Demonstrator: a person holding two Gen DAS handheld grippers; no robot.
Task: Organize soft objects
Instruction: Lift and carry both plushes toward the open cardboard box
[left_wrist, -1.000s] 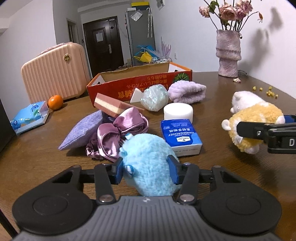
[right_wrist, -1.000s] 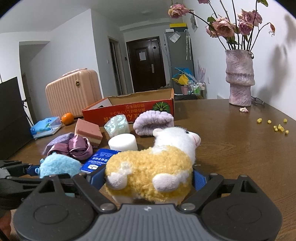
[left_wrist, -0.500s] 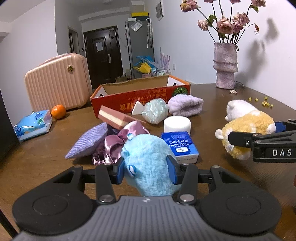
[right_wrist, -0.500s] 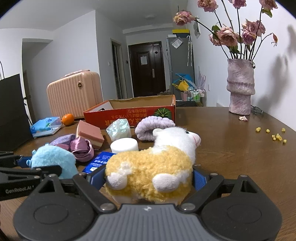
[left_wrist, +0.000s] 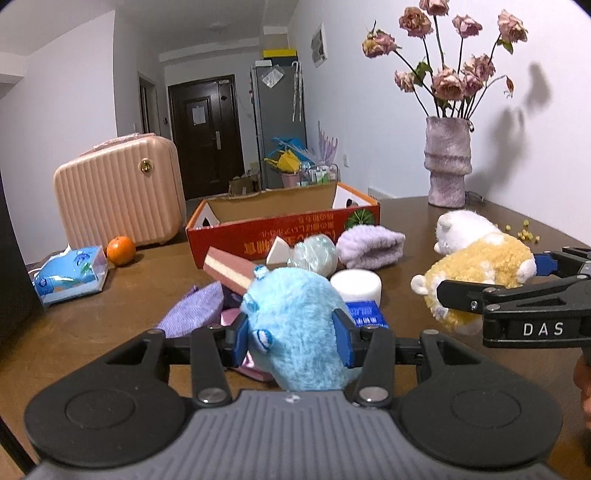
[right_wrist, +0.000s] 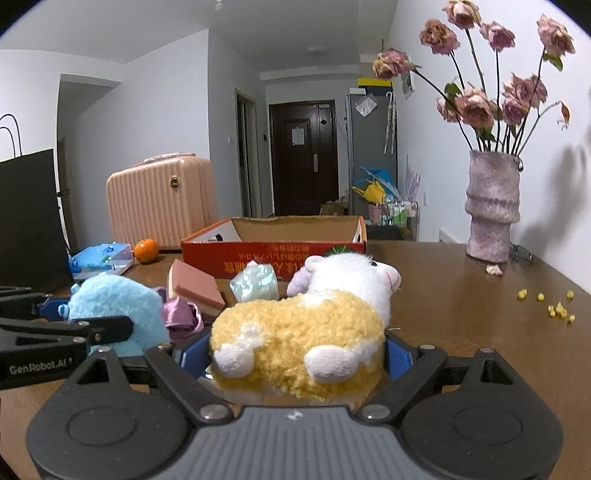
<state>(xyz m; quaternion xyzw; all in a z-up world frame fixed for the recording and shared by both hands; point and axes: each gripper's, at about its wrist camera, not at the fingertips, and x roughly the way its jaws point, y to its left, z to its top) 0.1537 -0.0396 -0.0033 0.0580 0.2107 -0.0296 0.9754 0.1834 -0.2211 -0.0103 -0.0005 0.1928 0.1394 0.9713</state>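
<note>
Blue plush (left_wrist: 295, 325) sitting pinched between left gripper (left_wrist: 291, 338) pads, clear of table (left_wrist: 110, 295); yellow-and-white sheep plush (right_wrist: 306, 332) lying crosswise in right gripper (right_wrist: 295, 356), jaws wide but pressing its flanks, long axis across fingers. Red cardboard box (left_wrist: 280, 229) lying straight ahead beyond loose pile, open top facing up; left gripper sitting more squarely before it. Both grippers pointing slightly downward, side by side

Cool, even indoor light, sharp focus.
Flowers (left_wrist: 454, 70) cast soft shadows on the wall behind; fisheye bends and darkens corners.
</note>
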